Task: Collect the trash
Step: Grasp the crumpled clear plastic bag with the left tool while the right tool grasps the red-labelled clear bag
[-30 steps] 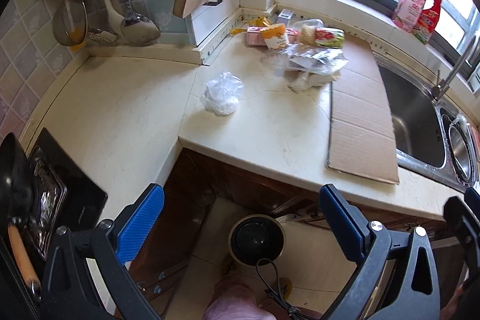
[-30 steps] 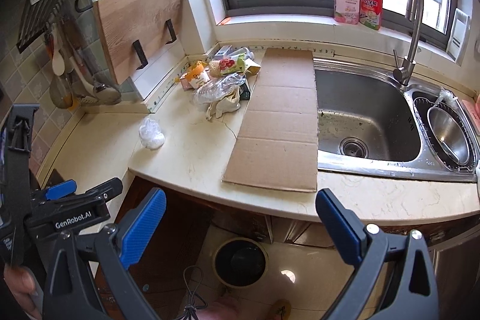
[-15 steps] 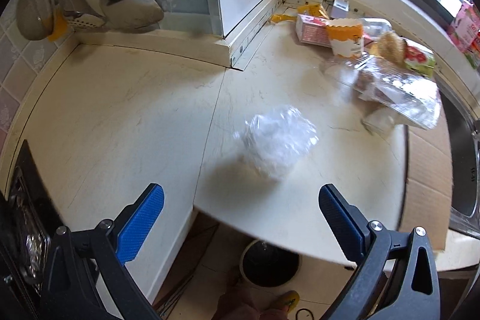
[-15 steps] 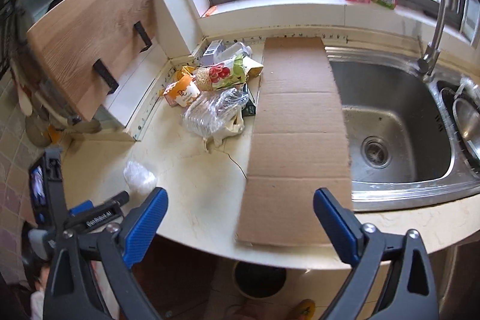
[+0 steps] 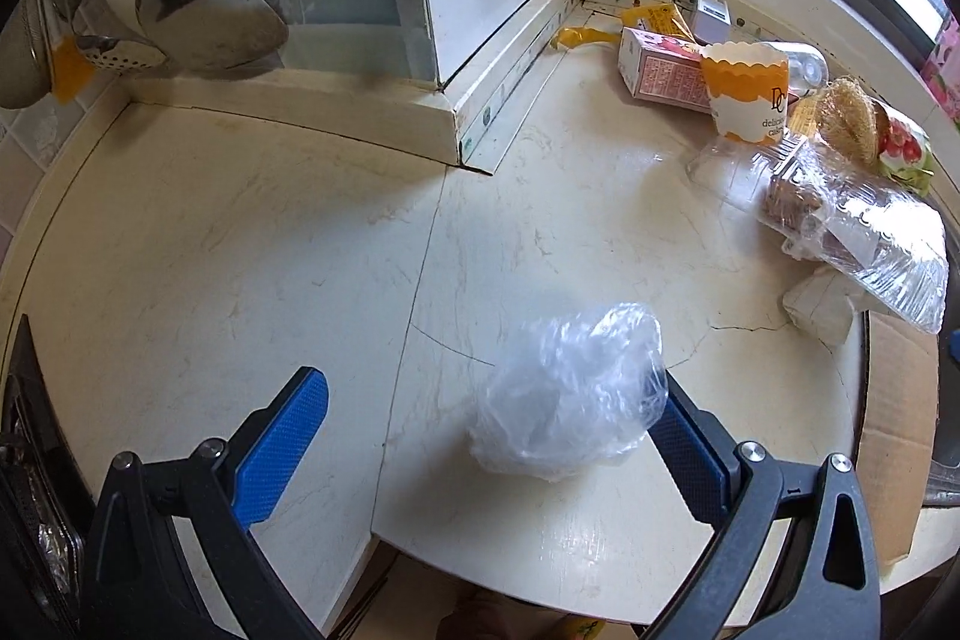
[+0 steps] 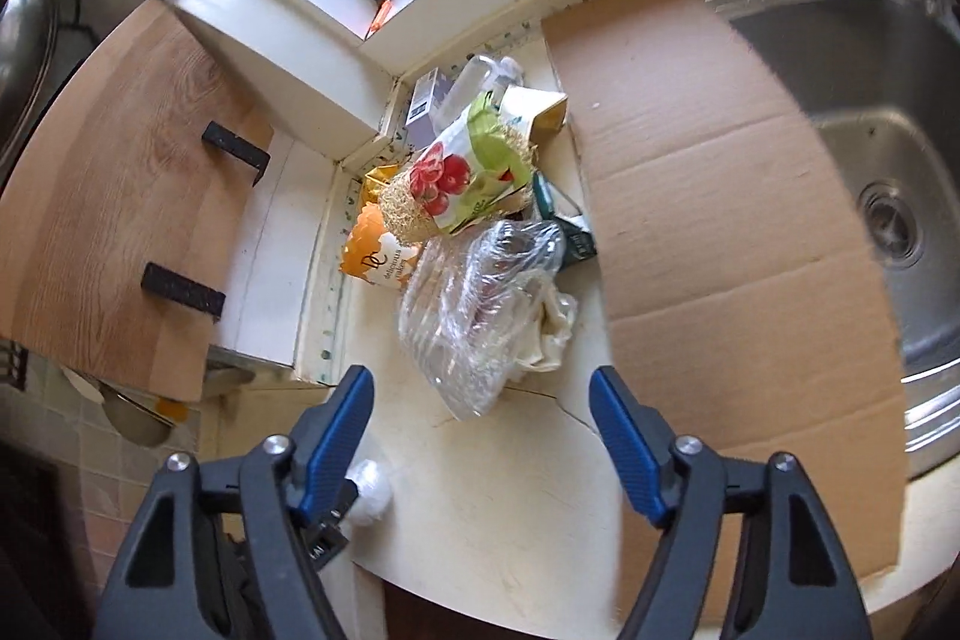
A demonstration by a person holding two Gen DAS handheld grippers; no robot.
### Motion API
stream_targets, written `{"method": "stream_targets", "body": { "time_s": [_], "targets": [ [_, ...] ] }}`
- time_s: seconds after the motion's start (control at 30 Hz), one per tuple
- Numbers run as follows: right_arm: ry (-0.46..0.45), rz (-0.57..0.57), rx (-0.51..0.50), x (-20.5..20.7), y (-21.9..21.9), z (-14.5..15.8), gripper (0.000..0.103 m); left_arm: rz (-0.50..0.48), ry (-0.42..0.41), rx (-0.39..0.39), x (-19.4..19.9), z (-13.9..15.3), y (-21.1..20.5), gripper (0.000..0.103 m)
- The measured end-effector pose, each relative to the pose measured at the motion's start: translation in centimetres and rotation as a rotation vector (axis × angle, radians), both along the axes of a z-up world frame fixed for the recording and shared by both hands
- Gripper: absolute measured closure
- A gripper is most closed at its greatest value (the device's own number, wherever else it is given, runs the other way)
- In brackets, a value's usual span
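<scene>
**Desk:** What does the kitchen counter show?

**Photographer:** Two hand-held grippers poised over trash on a cream countertop [image 5: 540,196]. The left gripper [image 5: 486,424] hangs over a crumpled clear plastic bag [image 5: 570,394] near the counter's front edge, where the top steps inward. Its jaws stand wide. The bag sits between them, crowding the right-hand pad, well apart from the left-hand one. Nothing is gripped.

**Desk:** And the right?

**Photographer:** The right gripper [image 6: 480,430] points at the heap in the back corner by the window wall: a clear plastic wrapper [image 6: 474,316], a printed fruit packet [image 6: 462,184], an orange paper cup [image 6: 378,250], a pink carton [image 5: 660,70]. Its jaws are closing, with only bare counter between them; the wrapper's near end lies just ahead of the tips. It holds nothing.

**Desk:** How should the pickups be done?

**Photographer:** My reading: shift the left gripper so the bag is centred, sink the pads almost to the counter, then close slowly. Thin film squashes and can slip out. The right should reopen and reach further before closing, taking the wrapper where it bunches thick. The flat cardboard sheet [image 6: 720,220] along the sink [image 6: 888,148] edge probably wants an edge grip later.
</scene>
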State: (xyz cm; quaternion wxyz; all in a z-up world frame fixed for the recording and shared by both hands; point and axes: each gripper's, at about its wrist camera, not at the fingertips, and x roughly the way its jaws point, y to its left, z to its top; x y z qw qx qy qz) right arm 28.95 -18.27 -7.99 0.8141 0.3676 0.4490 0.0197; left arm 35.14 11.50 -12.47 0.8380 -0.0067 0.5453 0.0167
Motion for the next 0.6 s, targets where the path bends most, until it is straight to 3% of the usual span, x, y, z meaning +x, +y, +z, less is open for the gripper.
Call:
{"method": "stream_targets", "body": {
  "time_s": [0.13,0.27,0.4,0.53,0.6],
  "targets": [
    [-0.001,0.003,0.094,1.3,0.3,-1.1,0.048,0.003,-0.002,-0.023,0.2,0.0,0.6,0.001],
    [-0.004,0.001,0.091,2.2,0.8,-1.5,0.049,0.01,-0.004,-0.033,0.5,0.1,1.1,0.001],
    [-0.02,0.009,0.107,2.6,1.0,-1.8,0.071,0.011,-0.013,-0.031,1.0,0.3,1.2,0.001],
    [-0.06,0.021,0.156,2.5,1.2,-1.9,0.076,-0.001,-0.022,-0.035,1.0,0.3,1.2,0.002],
    [-0.099,0.046,0.184,2.2,1.5,-1.4,0.079,0.0,-0.024,-0.067,1.0,0.4,1.4,0.016]
  ]
}}
